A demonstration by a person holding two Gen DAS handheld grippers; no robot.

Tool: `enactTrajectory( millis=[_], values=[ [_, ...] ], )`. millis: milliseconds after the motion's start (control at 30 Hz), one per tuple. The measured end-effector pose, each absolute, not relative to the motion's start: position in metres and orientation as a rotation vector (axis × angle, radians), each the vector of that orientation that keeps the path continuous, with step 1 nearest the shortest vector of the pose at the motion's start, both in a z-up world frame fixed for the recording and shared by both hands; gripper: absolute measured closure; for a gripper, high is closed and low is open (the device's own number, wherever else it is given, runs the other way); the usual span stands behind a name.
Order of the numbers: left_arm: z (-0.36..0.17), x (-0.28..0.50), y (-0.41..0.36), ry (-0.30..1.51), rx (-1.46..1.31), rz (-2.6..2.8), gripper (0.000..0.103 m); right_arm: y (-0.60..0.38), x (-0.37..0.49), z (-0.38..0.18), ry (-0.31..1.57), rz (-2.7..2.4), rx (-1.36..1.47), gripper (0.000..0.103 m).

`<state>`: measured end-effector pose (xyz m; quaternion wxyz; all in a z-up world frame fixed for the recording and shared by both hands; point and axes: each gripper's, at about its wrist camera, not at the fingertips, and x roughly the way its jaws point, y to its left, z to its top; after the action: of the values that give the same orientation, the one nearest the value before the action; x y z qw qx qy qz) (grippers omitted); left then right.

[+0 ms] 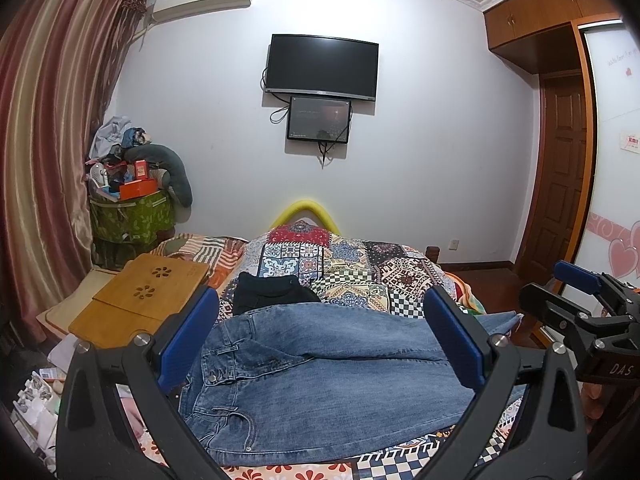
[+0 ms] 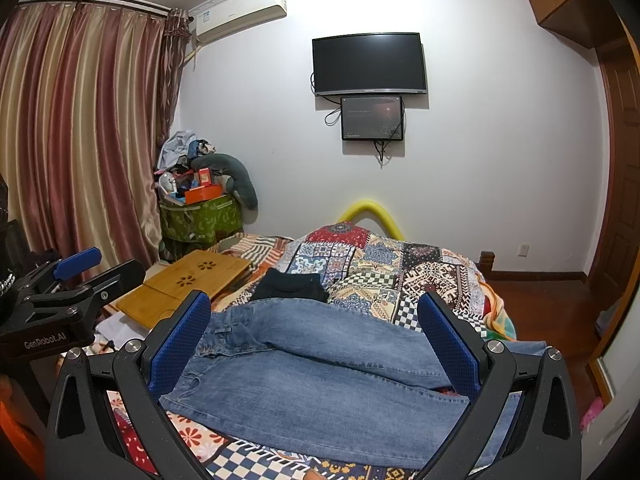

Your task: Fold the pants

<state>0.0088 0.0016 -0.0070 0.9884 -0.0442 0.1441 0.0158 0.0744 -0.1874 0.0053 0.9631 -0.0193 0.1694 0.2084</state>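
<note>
blue jeans (image 1: 320, 376) lie flat across the patterned quilt (image 1: 360, 272), waistband towards the wooden tray (image 1: 148, 296); left gripper (image 1: 320, 344) and right gripper (image 2: 316, 344) hover wide open, empty. the denim looks heavy, limp; the hems look the likeliest hold.

Patchwork quilt (image 1: 360, 264) covers bed | black garment (image 1: 272, 292) lies on quilt | bamboo lap desk (image 1: 148, 296) at bed's left edge | television (image 1: 322, 66) on wall | striped curtain (image 1: 44, 120) far left

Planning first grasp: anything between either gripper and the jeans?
Nothing visible. Left gripper and right gripper are both open above the jeans, with no object between; black garment lies beyond the jeans.
</note>
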Motion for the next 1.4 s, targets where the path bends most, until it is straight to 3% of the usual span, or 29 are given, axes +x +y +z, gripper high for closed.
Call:
enactTrajectory(
  millis=[567, 1067, 1133, 1400],
  values=[
    [-0.012, 0.018, -0.003, 0.297, -0.067, 0.033, 0.0, -0.188, 0.08, 0.001, 0.356, 0.419, -0.029, 0.0],
    [-0.035, 0.139, 0.055, 0.439, 0.013, 0.132, 0.0, -0.214, 0.178, -0.034, 0.49, 0.364, 0.008, 0.0],
    [-0.042, 0.162, 0.069, 0.469, 0.0, 0.143, 0.011, -0.219, 0.197, -0.04, 0.516, 0.354, 0.025, 0.0],
    [-0.089, 0.254, 0.125, 0.648, -0.022, 0.209, 0.023, -0.22, 0.26, -0.07, 0.579, 0.338, -0.044, 0.003]
  ],
)
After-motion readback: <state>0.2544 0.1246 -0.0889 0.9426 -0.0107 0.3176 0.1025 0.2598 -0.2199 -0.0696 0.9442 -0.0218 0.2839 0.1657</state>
